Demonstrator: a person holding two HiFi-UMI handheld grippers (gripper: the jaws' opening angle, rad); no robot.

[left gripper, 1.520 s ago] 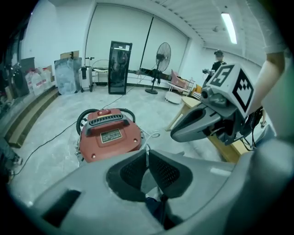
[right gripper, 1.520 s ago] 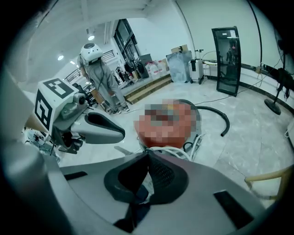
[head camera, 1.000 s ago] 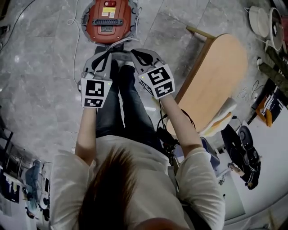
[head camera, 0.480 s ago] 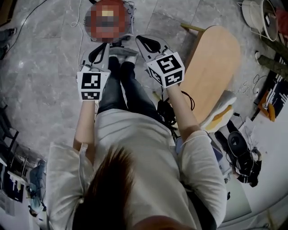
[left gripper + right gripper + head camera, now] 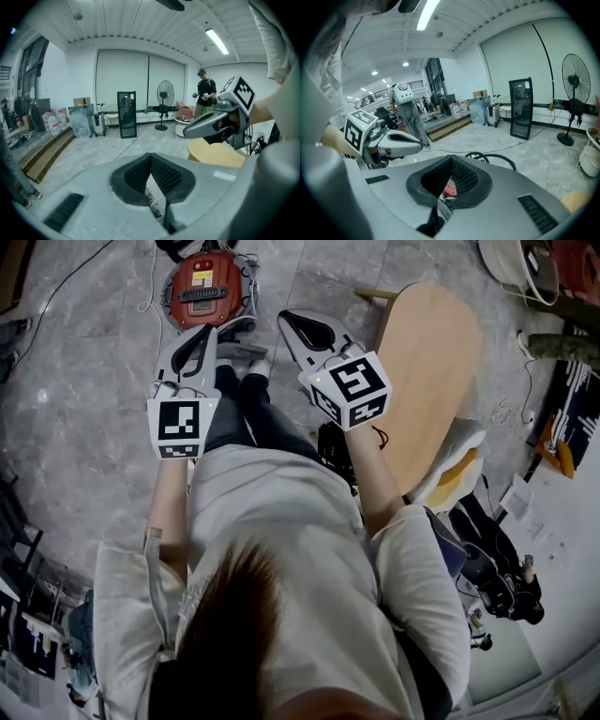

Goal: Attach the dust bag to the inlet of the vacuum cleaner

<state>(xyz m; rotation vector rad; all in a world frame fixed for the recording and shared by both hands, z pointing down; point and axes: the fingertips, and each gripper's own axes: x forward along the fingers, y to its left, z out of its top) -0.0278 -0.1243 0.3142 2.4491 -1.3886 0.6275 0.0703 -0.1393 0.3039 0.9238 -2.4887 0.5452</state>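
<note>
The red vacuum cleaner sits on the grey floor at the top of the head view, its dark slot facing up. A sliver of its red body shows below the right gripper's jaws. I cannot make out a dust bag in any view. My left gripper hangs high above the floor on the near side of the vacuum, shut and empty, its jaws meeting in front of its camera. My right gripper is beside it at the same height, also shut with nothing in it.
A wooden table stands right of the legs. A black hose lies on the floor beyond the vacuum. Cords trail across the floor. Other people, a standing fan and a black cabinet are farther off.
Both grippers have risen away from the vacuum toward the head camera, still shut. The person has straightened up, and the vacuum now looks smaller and farther away.
</note>
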